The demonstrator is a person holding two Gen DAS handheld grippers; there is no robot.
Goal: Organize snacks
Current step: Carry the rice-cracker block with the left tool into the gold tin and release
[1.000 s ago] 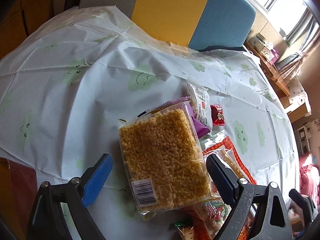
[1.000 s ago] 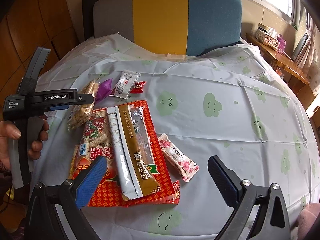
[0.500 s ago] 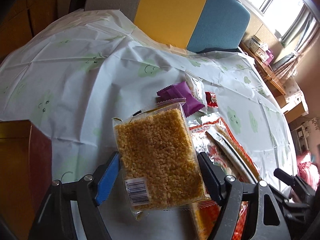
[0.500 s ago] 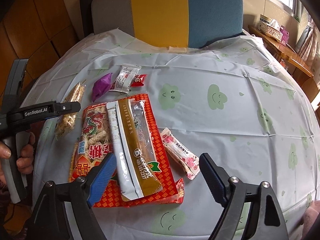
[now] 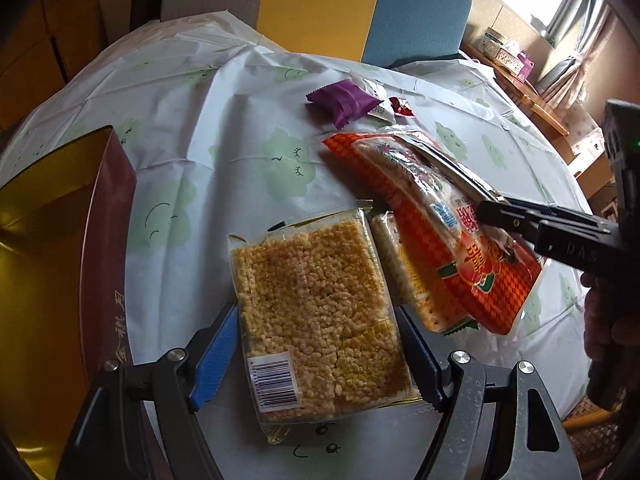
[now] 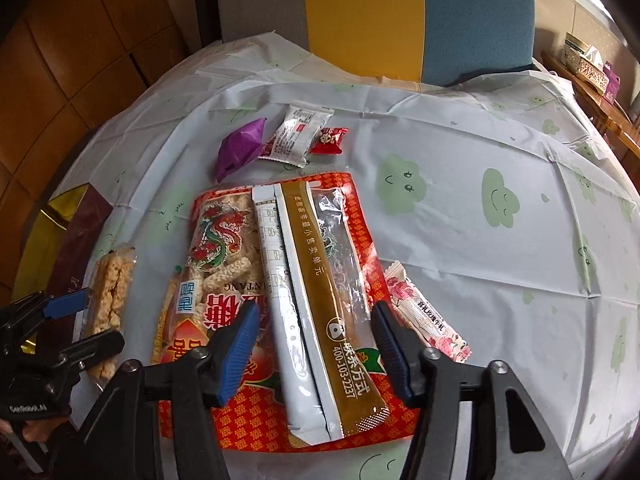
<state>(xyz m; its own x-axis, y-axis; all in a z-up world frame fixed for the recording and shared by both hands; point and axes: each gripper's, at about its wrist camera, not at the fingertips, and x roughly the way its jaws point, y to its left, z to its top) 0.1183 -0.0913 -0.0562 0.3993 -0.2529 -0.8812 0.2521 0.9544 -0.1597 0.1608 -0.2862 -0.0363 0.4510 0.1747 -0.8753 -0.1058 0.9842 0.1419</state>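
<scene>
The left gripper (image 5: pixel 318 354) clamps the rice cake pack (image 5: pixel 316 300); the right gripper (image 6: pixel 314 354) is closing around the brown sachet (image 6: pixel 328 304), untouched. Center it.

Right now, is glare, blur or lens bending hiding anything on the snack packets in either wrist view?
Left wrist view: window top right blown out, sheen on the red-orange crinkly snack bag, the clear puffed-rice packet sharp. Right wrist view: glare whitens the long silver sachet, the gold sachet print readable; fisheye curves the table edges in both.
</scene>
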